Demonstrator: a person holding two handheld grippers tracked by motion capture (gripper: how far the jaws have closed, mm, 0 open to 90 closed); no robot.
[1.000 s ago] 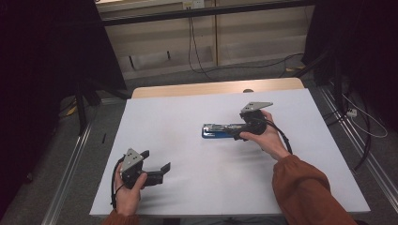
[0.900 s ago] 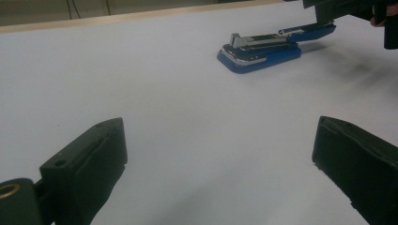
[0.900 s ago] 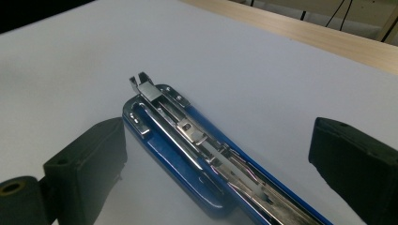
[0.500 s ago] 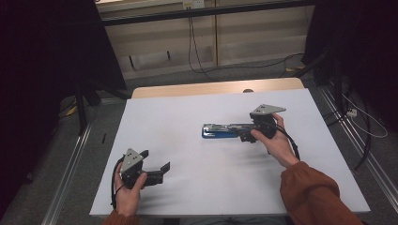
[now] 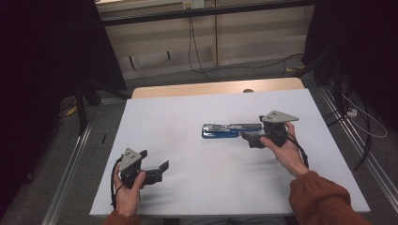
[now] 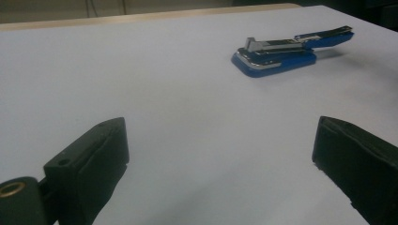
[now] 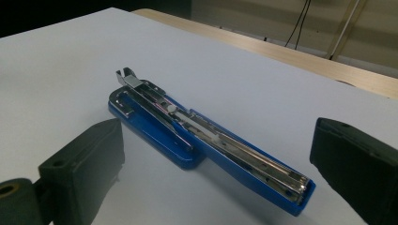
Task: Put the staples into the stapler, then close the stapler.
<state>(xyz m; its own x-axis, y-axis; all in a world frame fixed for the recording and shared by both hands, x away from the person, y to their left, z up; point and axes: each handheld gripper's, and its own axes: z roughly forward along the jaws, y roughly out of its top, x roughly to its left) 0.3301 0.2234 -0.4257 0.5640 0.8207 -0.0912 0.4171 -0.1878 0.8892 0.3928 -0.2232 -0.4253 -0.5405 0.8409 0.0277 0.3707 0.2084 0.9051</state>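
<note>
Blue stapler [image 7: 197, 140], swung open flat, lies just ahead of the right gripper [image 5: 253, 139], between its spread jaws. Left gripper [image 5: 157, 171] spread, well apart. Approach step, likely; next: ease forward, pinch the top arm.

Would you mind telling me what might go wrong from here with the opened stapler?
1. The blue stapler lies swung open flat with its metal staple channel exposed; a grip there may slip on the smooth metal or pinch the channel shut.
2. The right tool sits at one end, jaws open; closing on that tip alone could swivel the stapler on the smooth white table.
3. The left tool is far off, so it cannot steady it.
</note>
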